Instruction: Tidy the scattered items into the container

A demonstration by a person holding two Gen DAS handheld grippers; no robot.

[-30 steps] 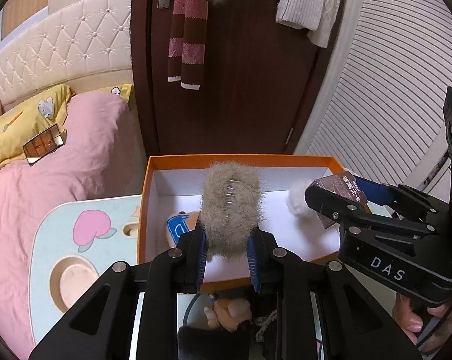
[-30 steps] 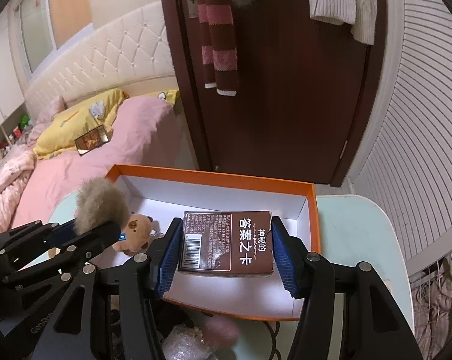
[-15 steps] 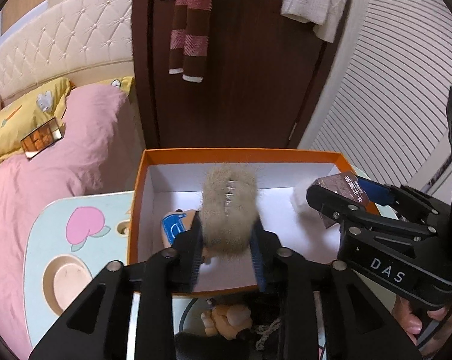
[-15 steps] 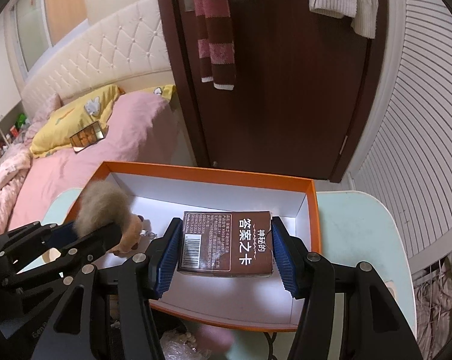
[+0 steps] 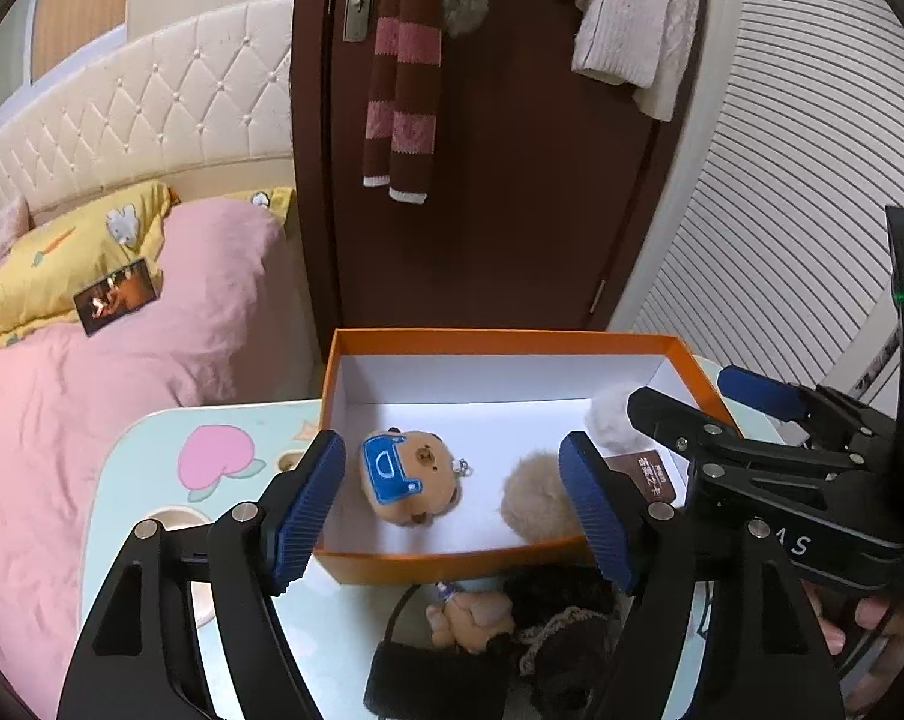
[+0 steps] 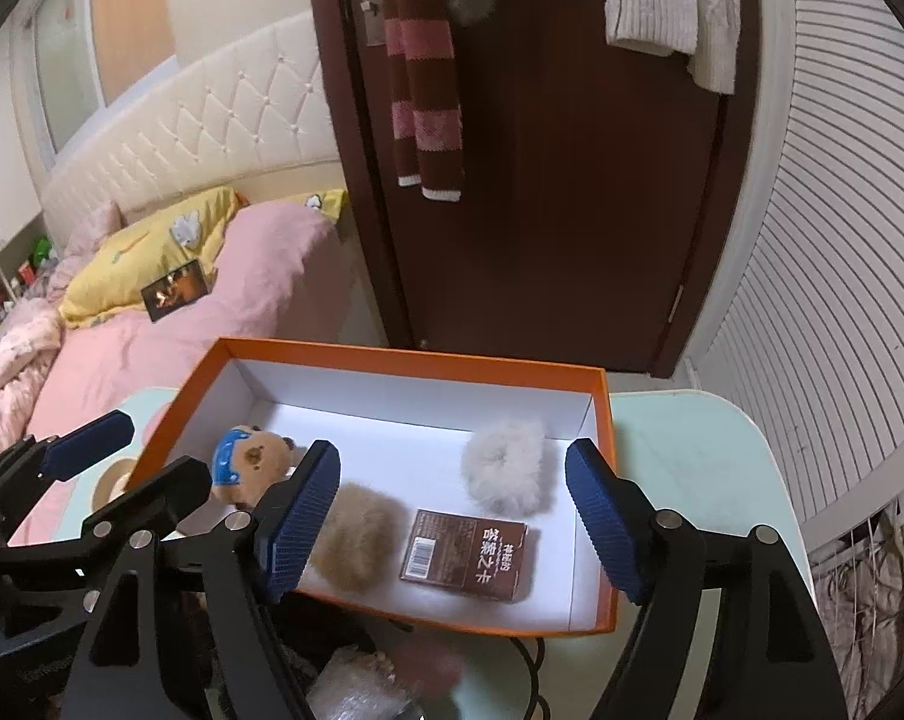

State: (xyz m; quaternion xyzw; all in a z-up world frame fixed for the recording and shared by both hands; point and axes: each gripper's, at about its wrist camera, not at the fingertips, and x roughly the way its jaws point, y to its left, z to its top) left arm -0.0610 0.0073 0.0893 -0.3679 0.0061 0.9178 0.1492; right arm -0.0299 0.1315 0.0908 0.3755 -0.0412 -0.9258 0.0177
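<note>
Already in the box: four things are seen inside the orange container [image 6: 605, 480] — a bear plush [image 6: 251, 462], a tan fur puff [image 6: 356, 543], a grey fur puff [image 6: 509, 471] and a brown card box [image 6: 470, 552].
Left hand-held gripper [image 5: 452, 510]: jaws have just been opening, nothing is held — the tan puff lies below its right pad.
Right hand-held gripper [image 6: 452, 516]: jaws have just been opening, parted wide, clear of the card box.
Still left: a small plush figure [image 5: 473, 618] and dark woolly items [image 5: 563, 618] are seen on the worktop [image 5: 146, 492] before the box; roughly half is judged done.
</note>
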